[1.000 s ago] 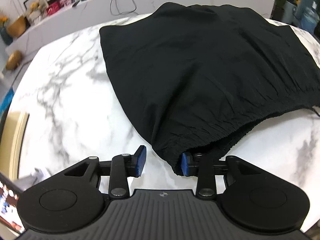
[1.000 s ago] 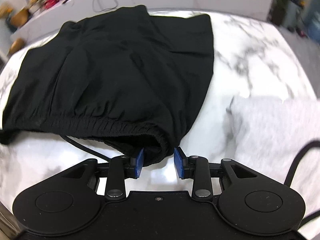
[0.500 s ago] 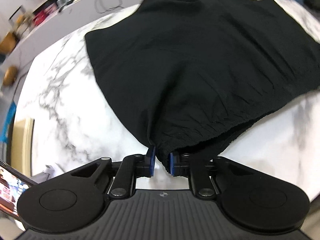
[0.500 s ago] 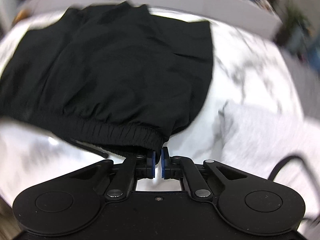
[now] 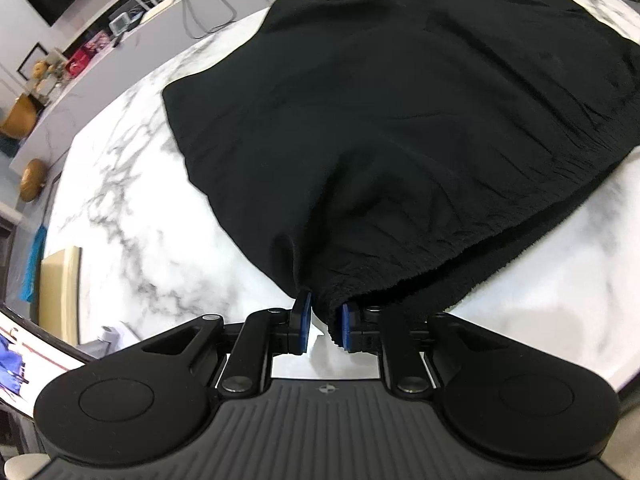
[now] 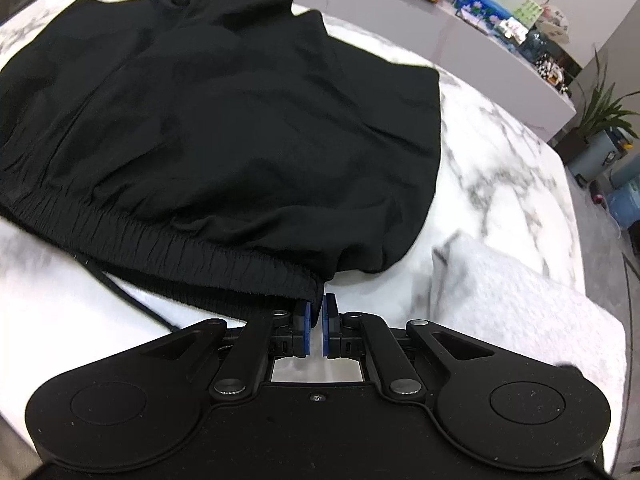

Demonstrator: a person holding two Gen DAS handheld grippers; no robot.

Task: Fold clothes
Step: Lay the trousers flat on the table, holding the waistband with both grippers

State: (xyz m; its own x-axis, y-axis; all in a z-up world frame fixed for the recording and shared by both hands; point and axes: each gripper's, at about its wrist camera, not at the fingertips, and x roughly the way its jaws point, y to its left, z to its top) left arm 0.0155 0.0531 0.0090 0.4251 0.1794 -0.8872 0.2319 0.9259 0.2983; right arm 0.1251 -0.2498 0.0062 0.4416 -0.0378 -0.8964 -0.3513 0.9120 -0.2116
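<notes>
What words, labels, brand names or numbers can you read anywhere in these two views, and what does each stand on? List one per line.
None can be read.
Blue and green box on the far counter: print too small and blurred.
Red packets on the far counter: markings blurred.
Screen at the lower left edge: only picture patches, no legible text.
Black shorts: no visible label.

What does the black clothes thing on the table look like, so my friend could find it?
Look at the big white marble table with grey veins. Spread across most of it lie black shorts, with a crinkly stretchy waistband along the near edge and a thin black cord hanging out. The only other cloth is a pale grey piece to the right, so the shorts are the dark one.
</notes>
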